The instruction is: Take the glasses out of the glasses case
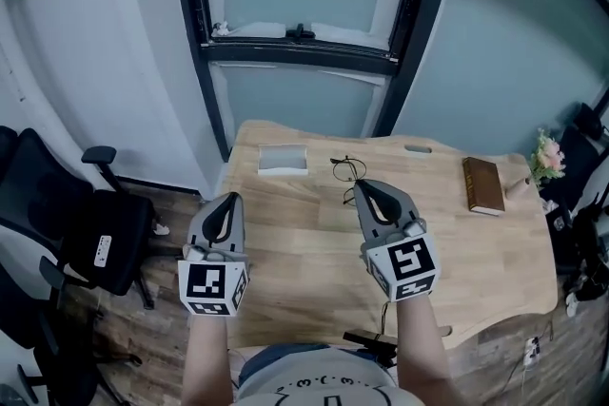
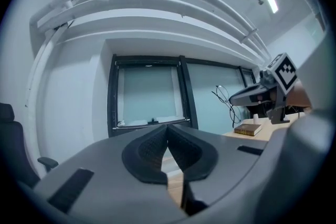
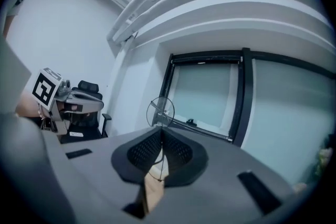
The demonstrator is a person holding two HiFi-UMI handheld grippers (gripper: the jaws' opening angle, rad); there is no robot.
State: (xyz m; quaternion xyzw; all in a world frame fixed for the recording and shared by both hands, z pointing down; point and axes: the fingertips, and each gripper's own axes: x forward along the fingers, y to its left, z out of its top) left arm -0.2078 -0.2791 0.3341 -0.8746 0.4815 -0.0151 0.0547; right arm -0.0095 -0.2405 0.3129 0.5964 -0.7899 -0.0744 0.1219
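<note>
Thin black wire-rimmed glasses [image 1: 348, 170] hang in the air over the wooden table [image 1: 304, 252]. My right gripper [image 1: 367, 189] is shut on them by the frame. In the right gripper view a round lens [image 3: 160, 111] sticks up just past the closed tips of the right gripper [image 3: 161, 131]. The grey glasses case [image 1: 284, 159] lies on the table's far left part, apart from both grippers. My left gripper [image 1: 226, 201] is held up at the left, shut with nothing between its jaws [image 2: 168, 127]. From the left gripper view the right gripper [image 2: 261, 95] and the dangling glasses [image 2: 224, 98] show at the right.
A brown book [image 1: 483, 185] lies at the table's right side, with a small bunch of pink flowers [image 1: 546, 156] behind it. A black office chair [image 1: 67, 223] stands left of the table. A dark-framed window [image 1: 300, 43] lies beyond the far edge.
</note>
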